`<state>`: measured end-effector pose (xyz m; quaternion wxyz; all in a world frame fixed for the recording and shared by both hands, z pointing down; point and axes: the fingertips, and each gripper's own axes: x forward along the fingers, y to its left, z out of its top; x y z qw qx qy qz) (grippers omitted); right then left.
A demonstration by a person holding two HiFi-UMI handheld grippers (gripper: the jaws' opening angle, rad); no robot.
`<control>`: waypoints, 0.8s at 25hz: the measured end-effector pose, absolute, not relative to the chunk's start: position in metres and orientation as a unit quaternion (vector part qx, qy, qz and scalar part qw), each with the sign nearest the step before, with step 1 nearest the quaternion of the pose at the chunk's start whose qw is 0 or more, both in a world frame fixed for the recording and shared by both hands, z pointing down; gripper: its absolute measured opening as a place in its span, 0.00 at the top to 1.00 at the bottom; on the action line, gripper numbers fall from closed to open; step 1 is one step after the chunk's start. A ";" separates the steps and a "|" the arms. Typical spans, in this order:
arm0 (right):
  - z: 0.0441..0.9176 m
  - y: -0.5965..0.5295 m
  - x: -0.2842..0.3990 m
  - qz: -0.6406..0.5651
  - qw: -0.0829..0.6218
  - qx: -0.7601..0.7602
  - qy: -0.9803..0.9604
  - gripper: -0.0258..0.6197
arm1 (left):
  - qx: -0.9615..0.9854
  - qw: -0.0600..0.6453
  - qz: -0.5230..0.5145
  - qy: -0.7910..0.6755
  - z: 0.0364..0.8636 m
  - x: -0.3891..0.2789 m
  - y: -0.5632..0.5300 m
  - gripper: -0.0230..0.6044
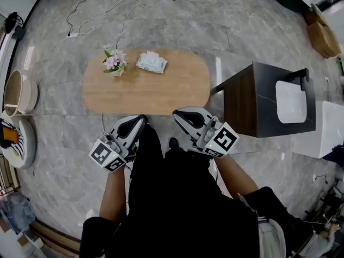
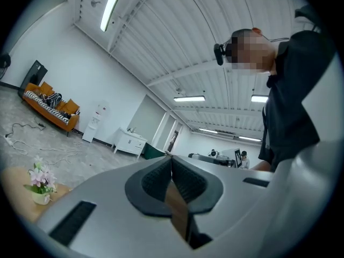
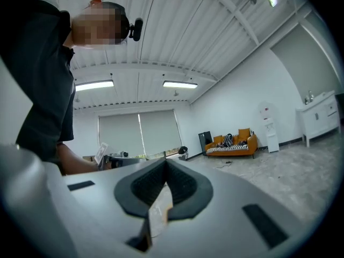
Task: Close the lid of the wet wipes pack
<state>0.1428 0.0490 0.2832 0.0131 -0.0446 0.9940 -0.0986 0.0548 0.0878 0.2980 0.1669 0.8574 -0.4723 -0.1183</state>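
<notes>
Dark clothing of the person filled the bottom of the head view, with both grippers held right up against the body, by the near edge of the table (image 1: pixel 161 93). Left gripper (image 1: pixel 141 119) had its jaws pressed together with nothing between them, and the right gripper (image 1: pixel 177 114) was the same: closed up, empty. Both gripper views pointed up at the ceiling and across the room, so neither was aimed at anything useful yet.

Wet wipes pack (image 1: pixel 151 62) sat flat near the far edge of the table, toward its left end, just beside a little pot of flowers (image 1: pixel 115 62) on its left. Too small in frame for me to say how the lid was sitting.

My take: the task hadn't really started, so the step in hand was the reach across. I'd tip the right gripper down and bring it in over the pack from the clear right side, jaws kept closed so the tips work as one blunt pusher. Press the flap down flat at its free edge. The left one could pin the pack's end so it doesn't slide into the flowers.
</notes>
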 end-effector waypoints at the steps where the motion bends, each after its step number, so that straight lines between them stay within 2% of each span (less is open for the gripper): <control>1: 0.286 0.042 0.137 -0.099 0.009 -0.051 0.994 0.95 | 0.859 0.169 -0.120 -0.468 0.302 0.047 0.079 0.94; 14: 0.283 -0.061 0.027 -0.101 -0.045 -0.120 0.987 0.95 | 0.887 0.183 -0.151 -0.397 0.305 -0.066 -0.050 0.94; 20: 0.296 -0.083 -0.001 -0.151 -0.054 -0.150 0.976 0.95 | 0.885 0.214 -0.159 -0.382 0.333 -0.105 -0.072 0.94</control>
